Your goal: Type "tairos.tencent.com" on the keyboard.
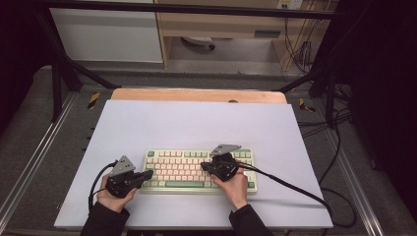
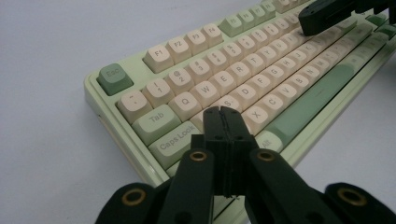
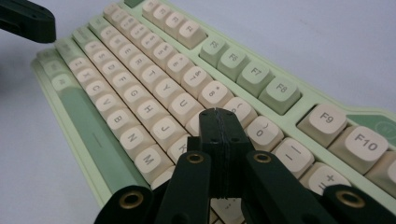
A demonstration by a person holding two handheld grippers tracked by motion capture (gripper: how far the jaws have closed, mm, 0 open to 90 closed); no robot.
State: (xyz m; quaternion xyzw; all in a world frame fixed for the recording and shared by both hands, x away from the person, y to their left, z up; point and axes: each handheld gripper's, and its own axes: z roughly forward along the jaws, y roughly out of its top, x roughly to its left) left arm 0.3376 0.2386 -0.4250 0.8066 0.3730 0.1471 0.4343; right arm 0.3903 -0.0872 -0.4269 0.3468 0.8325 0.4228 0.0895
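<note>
Item: green-and-cream keyboard (image 1: pixel 199 170), lying flat toward 6 o'clock on the white-covered desk (image 1: pixel 196 123). Left gripper (image 1: pixel 147 174), jaws clenched and empty, over its 9 o'clock end near Caps Lock. Right gripper (image 1: pixel 205 167), likewise clenched and empty, above keys around 3 o'clock. Cables (image 1: pixel 295 189) trail right.
</note>
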